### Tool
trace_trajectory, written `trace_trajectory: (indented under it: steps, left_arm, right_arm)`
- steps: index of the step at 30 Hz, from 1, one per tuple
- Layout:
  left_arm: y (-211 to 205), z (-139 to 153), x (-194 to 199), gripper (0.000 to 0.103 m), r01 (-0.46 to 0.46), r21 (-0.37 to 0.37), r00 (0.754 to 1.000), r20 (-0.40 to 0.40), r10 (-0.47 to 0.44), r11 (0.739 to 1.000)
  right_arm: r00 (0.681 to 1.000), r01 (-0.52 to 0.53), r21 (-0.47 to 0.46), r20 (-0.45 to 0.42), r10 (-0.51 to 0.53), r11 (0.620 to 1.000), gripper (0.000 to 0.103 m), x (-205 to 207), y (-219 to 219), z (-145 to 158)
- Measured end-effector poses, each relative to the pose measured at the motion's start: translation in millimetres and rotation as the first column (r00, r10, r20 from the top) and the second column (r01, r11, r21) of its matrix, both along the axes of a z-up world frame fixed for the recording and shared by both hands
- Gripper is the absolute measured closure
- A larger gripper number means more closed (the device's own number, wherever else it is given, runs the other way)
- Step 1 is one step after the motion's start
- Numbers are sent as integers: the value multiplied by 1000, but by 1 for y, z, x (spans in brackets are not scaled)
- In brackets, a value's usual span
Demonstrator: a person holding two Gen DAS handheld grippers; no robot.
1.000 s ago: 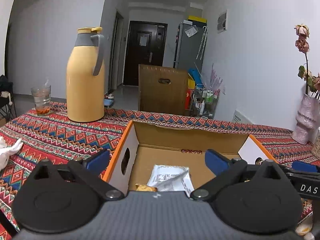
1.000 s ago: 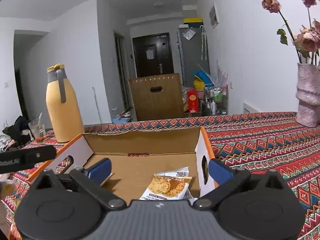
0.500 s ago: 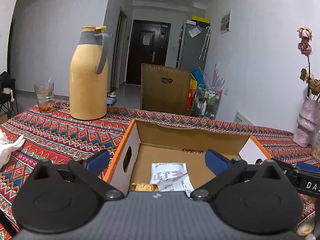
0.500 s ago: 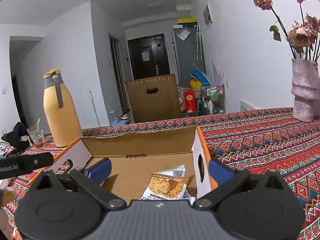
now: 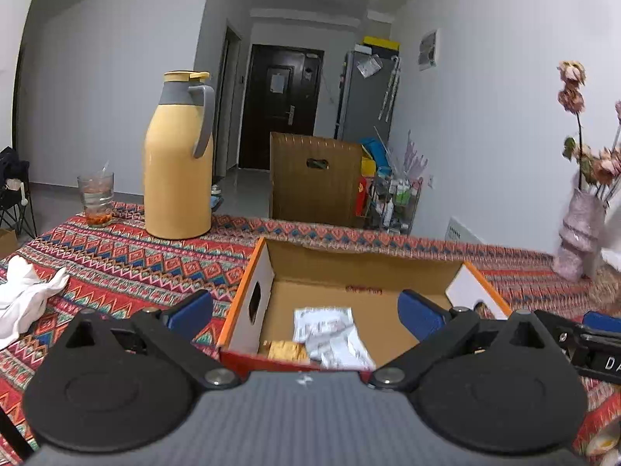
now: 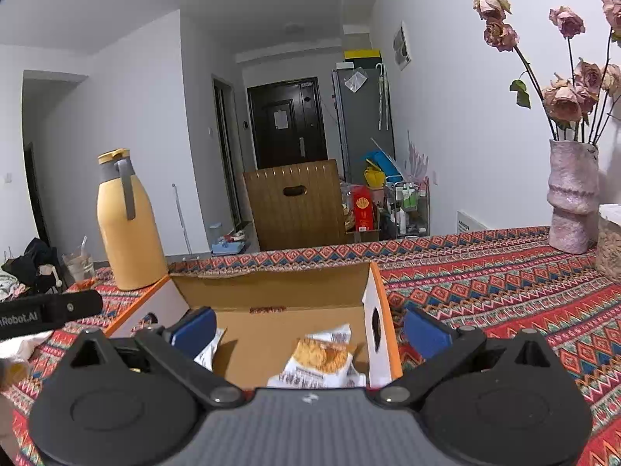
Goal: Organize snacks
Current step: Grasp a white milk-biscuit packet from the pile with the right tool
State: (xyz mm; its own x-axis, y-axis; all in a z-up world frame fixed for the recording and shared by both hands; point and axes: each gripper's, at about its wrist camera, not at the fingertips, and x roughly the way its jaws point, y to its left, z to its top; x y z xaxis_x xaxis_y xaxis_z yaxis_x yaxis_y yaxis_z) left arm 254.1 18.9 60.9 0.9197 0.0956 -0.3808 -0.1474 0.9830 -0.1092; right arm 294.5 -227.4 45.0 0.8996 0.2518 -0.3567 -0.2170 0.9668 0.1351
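An open cardboard box (image 5: 361, 268) with orange edges sits on the patterned tablecloth; it also shows in the right wrist view (image 6: 271, 291). Inside lie white snack packets (image 5: 330, 330) with a biscuit picture (image 6: 320, 357). My left gripper (image 5: 306, 310) is open and empty, held above the box's near edge. My right gripper (image 6: 308, 328) is open and empty, straddling the box's right wall. Part of a snack packet (image 5: 603, 440) shows at the lower right edge of the left wrist view.
A tall yellow thermos (image 5: 176, 159) and a glass (image 5: 95, 198) stand at the back left. A white cloth (image 5: 23, 295) lies at the left. A pink vase with dried roses (image 6: 572, 198) stands at the back right. A wooden chair back (image 5: 314, 182) is behind the table.
Both grippers have risen and drawn back slightly from the box. Both stay open and empty. The packets in the box have not moved.
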Motion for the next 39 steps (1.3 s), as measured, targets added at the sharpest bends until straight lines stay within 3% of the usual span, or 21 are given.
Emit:
trace_trajectory:
  steps: [15,22,32,39]
  left_arm:
    - [12,-50,-86,0,36,11,996,-85,-35,999]
    - [14,-83,-101,0,33,25,993,-116,-30,999]
    - [17,-84,-101,0,45,-2,993,-108,-45,999]
    - [18,-85,-99,0,53,-19,992,-114,-55,998]
  right_arm:
    - [993,-23,-20,-121,20,1000,0,-90,-12,-36]
    - [985,-19,-13,-170,17,1000,0,-118,-22,-58]
    - [979,7,-12,-202,-9,1000,0,-119,-28,-70]
    - [969,10,-55,-246,-24,998,0,-95,-22,-70]
